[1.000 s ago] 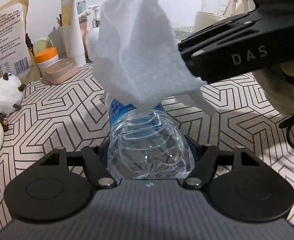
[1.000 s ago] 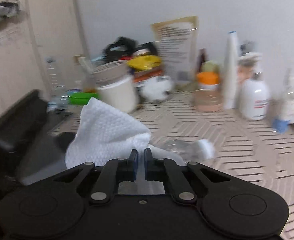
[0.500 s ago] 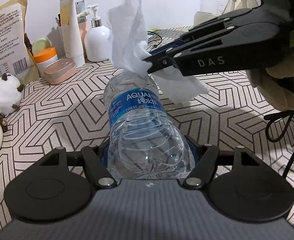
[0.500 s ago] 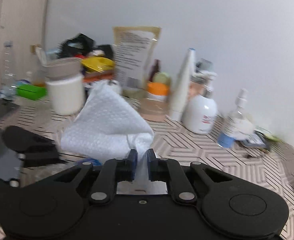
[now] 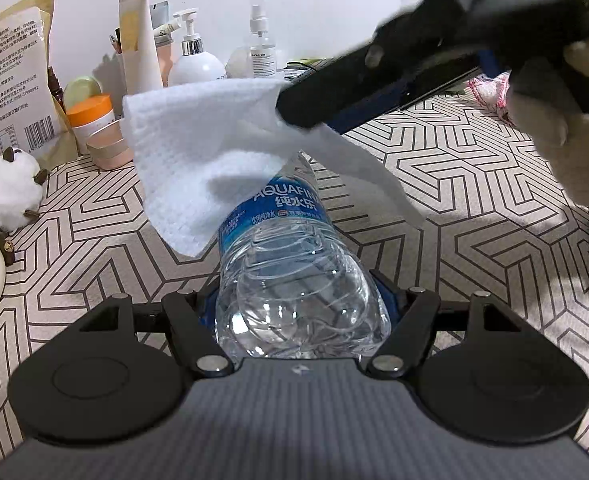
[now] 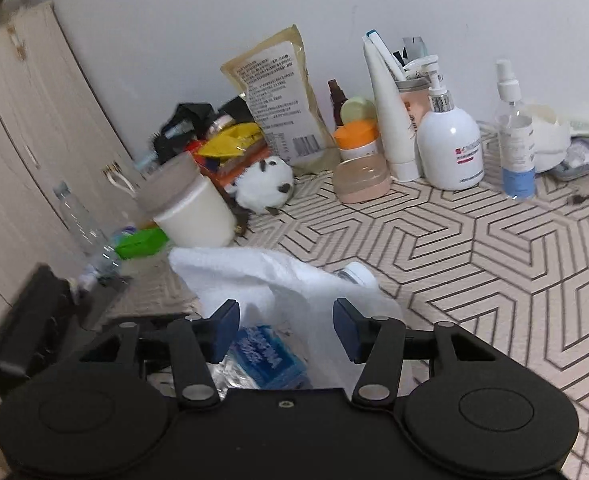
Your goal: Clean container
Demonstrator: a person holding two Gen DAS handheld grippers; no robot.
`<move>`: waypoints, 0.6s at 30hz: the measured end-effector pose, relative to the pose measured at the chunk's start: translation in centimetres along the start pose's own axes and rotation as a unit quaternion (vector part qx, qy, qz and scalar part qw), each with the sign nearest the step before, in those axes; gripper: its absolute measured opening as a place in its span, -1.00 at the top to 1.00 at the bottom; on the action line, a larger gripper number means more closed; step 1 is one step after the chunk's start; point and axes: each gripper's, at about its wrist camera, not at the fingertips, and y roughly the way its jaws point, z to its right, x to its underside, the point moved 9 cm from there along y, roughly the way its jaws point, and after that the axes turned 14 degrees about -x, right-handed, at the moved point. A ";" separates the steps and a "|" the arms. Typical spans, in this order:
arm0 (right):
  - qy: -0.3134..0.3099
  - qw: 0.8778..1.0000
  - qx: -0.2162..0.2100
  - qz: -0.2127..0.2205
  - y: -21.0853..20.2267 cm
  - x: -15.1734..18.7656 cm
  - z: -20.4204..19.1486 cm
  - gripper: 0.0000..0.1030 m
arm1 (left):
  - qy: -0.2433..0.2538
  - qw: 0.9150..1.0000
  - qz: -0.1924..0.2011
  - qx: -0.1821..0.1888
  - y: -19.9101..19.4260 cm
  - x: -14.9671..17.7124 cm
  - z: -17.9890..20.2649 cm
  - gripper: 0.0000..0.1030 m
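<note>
White cloth [image 5: 198, 152] lies draped over the upper part of the bottle [image 5: 294, 276], covering its neck and spilling down one side of the blue label. The bottle is clear plastic, tipped forward over the patterned table [image 5: 474, 208], its base wedged between the fingers of the left gripper [image 5: 298, 320], which are pressed against its sides.

From the right wrist view, the right gripper [image 6: 286, 330] has its blue pads [image 6: 344, 330] spread wide apart, straddling the cloth and the bottle below; the bottle's white cap [image 6: 356, 274] pokes out past the cloth's edge. From the left wrist view that gripper comes in from the upper right, blurred, its tip at the cloth's top corner, held by a gloved hand [image 5: 562, 120]. Whether the pads touch the cloth I cannot tell.

Along the wall stand a pump bottle [image 6: 450, 148], a spray bottle [image 6: 516, 132], an orange-lidded jar [image 6: 356, 140] and a paper pouch [image 6: 282, 100]. A white fluffy toy [image 6: 264, 186] sits near them.
</note>
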 end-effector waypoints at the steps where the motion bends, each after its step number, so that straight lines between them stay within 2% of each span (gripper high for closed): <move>1: 0.020 0.999 -0.024 0.003 -0.2 -0.1 0.1 -0.13 | 0.000 1.000 0.000 0.000 0.0 0.0 0.0 -0.38; 2: 0.041 0.998 -0.047 0.008 -0.4 -0.2 0.1 -0.13 | 0.000 1.000 0.000 -0.001 0.0 0.0 0.0 -0.38; 3: 0.048 0.997 -0.051 0.014 -0.6 -0.2 0.2 -0.13 | -0.001 1.000 0.000 -0.001 0.0 0.0 0.0 -0.38; 4: 0.052 0.997 -0.049 0.020 -0.8 -0.3 0.3 -0.13 | -0.001 1.000 0.000 -0.001 0.0 0.0 0.0 -0.38; 6: 0.031 0.999 -0.019 0.026 -1.1 -0.4 0.3 -0.04 | -0.001 1.000 0.000 -0.001 0.1 -0.1 0.0 -0.38; 8: 0.005 1.000 0.005 0.026 -1.0 -0.4 0.4 0.29 | -0.001 1.000 0.000 -0.001 -0.1 0.0 0.2 -0.38; 9: 0.002 1.000 0.007 0.022 -0.7 -0.3 0.5 0.57 | 0.000 1.000 0.000 -0.002 -0.1 0.0 0.2 -0.38; 10: 0.007 1.000 0.001 0.020 -0.6 -0.3 0.6 0.73 | 0.000 1.000 0.000 -0.002 -0.1 0.0 0.2 -0.38; 12: 0.007 1.000 -0.014 0.013 -0.3 -0.3 0.4 0.80 | 0.000 1.000 0.000 -0.002 -0.1 0.0 0.2 -0.38; 13: 0.000 1.000 -0.014 0.007 -0.1 -0.2 0.3 0.91 | 0.000 1.000 0.000 -0.002 0.0 0.0 0.1 -0.38; 15: -0.010 1.000 -0.022 -0.017 0.6 0.4 -0.2 0.91 | 0.000 1.000 0.000 -0.002 0.0 -0.1 0.1 -0.38; 18: -0.012 0.996 -0.064 -0.054 1.7 1.4 -1.7 0.89 | 0.000 1.000 0.000 -0.002 0.0 -0.1 0.1 -0.38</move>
